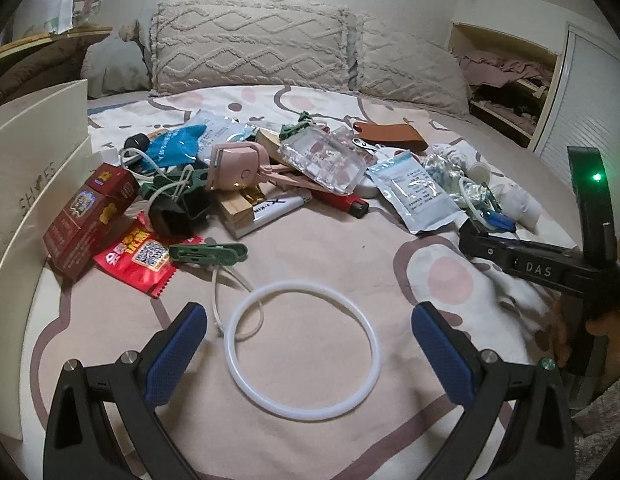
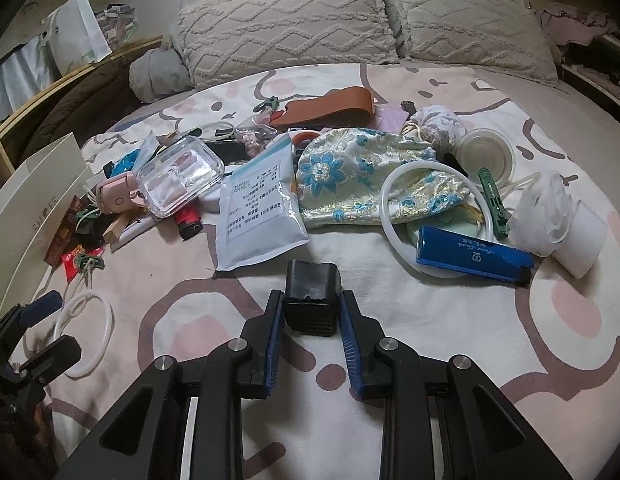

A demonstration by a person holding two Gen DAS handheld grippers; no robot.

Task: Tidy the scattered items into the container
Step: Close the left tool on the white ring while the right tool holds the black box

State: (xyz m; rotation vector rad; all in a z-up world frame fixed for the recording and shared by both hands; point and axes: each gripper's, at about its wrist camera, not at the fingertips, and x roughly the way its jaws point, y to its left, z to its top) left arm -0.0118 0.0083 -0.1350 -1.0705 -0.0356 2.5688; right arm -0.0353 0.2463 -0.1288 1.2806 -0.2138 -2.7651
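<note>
left wrist view: the left tool (image 1: 309, 334) fills the bottom of the frame with its blue pads wide apart, nothing between them but air above the bed sheet (image 1: 330, 248). a white ring (image 1: 302, 350) lies flat on the sheet in the lower centre, between the two fingers. above it, across the middle of the frame, sits the heap of scattered items: a red box (image 1: 86, 220) at left, a red packet (image 1: 138, 258) and a green clip (image 1: 208, 254) just below it, a pink device (image 1: 236, 168) and a clear plastic case (image 1: 324, 160) in the centre. a cream box (image 1: 26, 184) stands at the left edge. the right tool's black body comes in at the right edge.

right wrist view: the right tool (image 2: 310, 312), lower centre, is clamped on a small black cube (image 2: 311, 296), a pad pressed to each side. beyond it lie a white pouch (image 2: 256, 212) in the centre, a floral bag (image 2: 370, 176) and a blue case (image 2: 472, 254) to the right. the cream box (image 2: 38, 196) stands at the left edge.
</note>
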